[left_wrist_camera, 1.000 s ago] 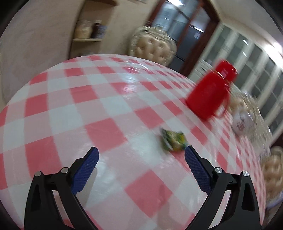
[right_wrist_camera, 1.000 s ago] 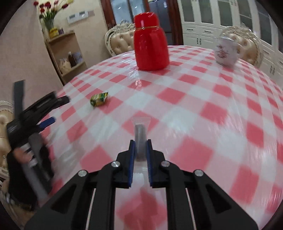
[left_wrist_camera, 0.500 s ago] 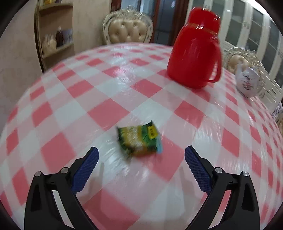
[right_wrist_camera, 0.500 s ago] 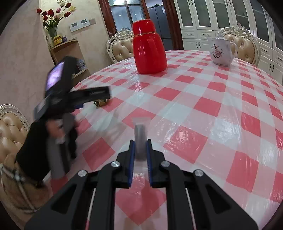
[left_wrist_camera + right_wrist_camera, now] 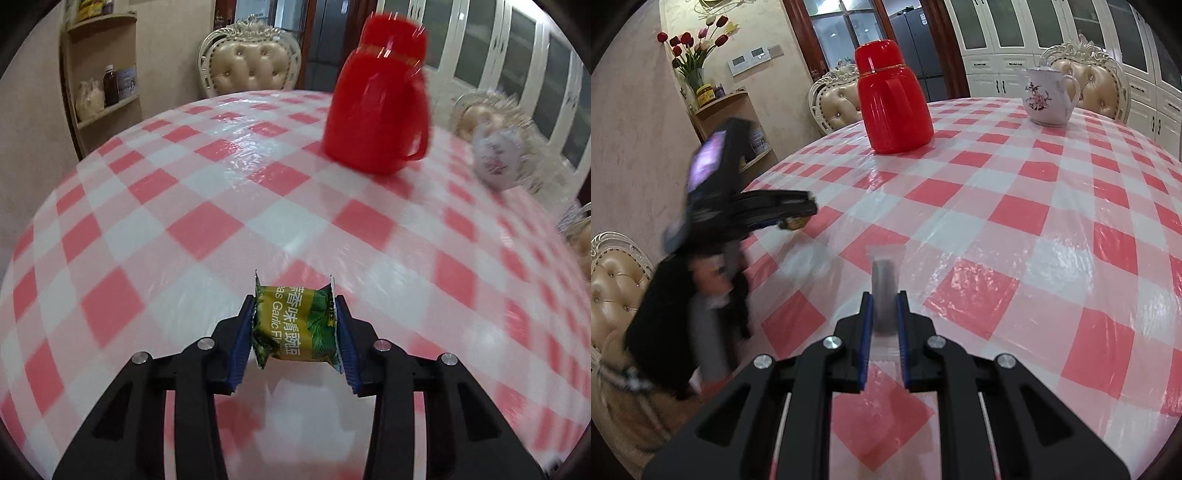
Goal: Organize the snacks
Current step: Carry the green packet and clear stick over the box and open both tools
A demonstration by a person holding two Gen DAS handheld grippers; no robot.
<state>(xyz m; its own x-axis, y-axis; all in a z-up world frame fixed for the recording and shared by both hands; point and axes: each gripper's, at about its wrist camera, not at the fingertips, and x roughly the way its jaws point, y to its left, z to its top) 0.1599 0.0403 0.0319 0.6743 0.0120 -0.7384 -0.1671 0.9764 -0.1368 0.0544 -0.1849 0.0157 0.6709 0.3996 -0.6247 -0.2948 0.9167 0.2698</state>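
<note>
1. The left gripper point(image 5: 295, 325) has just closed its jaws on the green garlic-pea snack packet point(image 5: 295, 325), pads pressing both ends, at the checked table point(image 5: 207, 229).
2. The right gripper point(image 5: 884, 332) is clamped tight on what looks like a clear plastic bag point(image 5: 882, 406), though it is blurry.
3. Left to do: the packet is picked but not yet stowed, probably in that bag.

Walls: beige plaster point(image 5: 635, 110) | Furniture: tufted cream chairs point(image 5: 251, 62), wooden corner shelf point(image 5: 103, 74), white glazed cabinets point(image 5: 1015, 33) | Door: dark-framed glass point(image 5: 842, 29)
</note>
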